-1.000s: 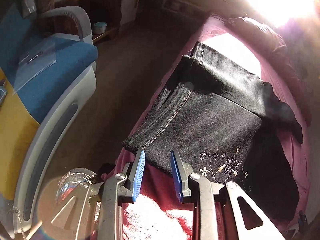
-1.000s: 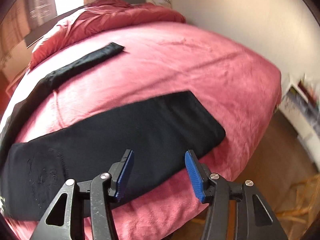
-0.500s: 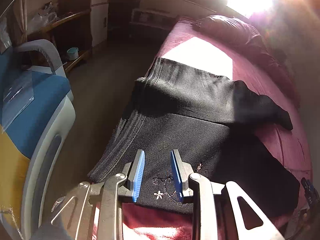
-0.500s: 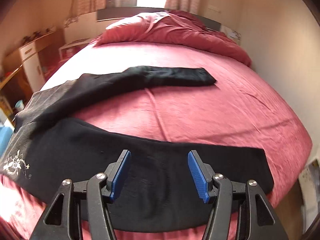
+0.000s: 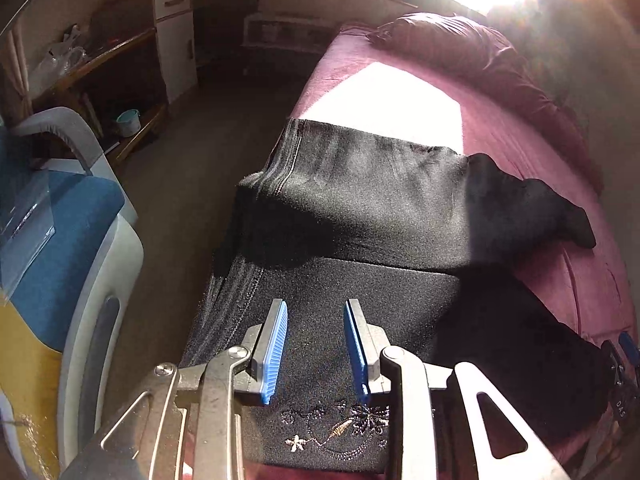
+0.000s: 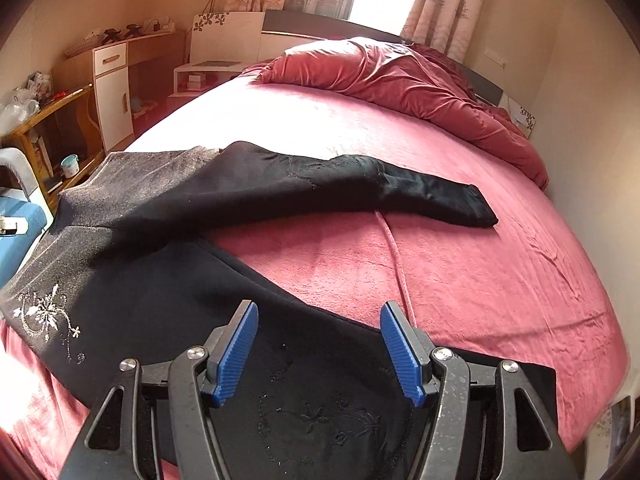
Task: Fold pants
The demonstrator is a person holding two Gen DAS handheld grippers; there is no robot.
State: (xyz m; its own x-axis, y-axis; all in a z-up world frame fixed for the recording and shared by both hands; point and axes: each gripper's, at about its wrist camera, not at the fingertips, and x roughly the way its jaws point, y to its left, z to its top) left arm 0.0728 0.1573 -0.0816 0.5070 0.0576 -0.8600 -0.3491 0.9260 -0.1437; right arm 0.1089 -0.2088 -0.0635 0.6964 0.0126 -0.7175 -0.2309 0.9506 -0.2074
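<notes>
We see black pants (image 6: 168,280) spread on the pink bed (image 6: 460,280), waist end at the bed's left edge, legs splayed apart in a V across the cover. Near leg runs along the front edge under both tools; far leg (image 6: 360,184) angles off toward the middle, its cuff well apart from the near one. Spread like this so one leg can be laid over the other, we judge.

Left gripper (image 5: 316,344) hangs over the hip area just above the white embroidery (image 5: 340,436), jaws apart, nothing between them. Can't tell if the tips touch cloth. Right gripper (image 6: 320,352) is over the near leg further down, jaws wide apart, also empty. Both sit on the same leg, so we read this as lining up to pinch its near edge and carry it over onto the far leg. No fold made yet.

Edges: waistband (image 5: 288,168) lies right at the bed's side, part drooping off. Near leg's long edge is close to the front edge of the bed. A blue chair (image 5: 60,240) stands just beside that side, tight for the left elbow. Open room: bare pink cover between and beyond the legs, crumpled duvet (image 6: 420,80) well apart at the head. Plenty of space to swing the leg across.
</notes>
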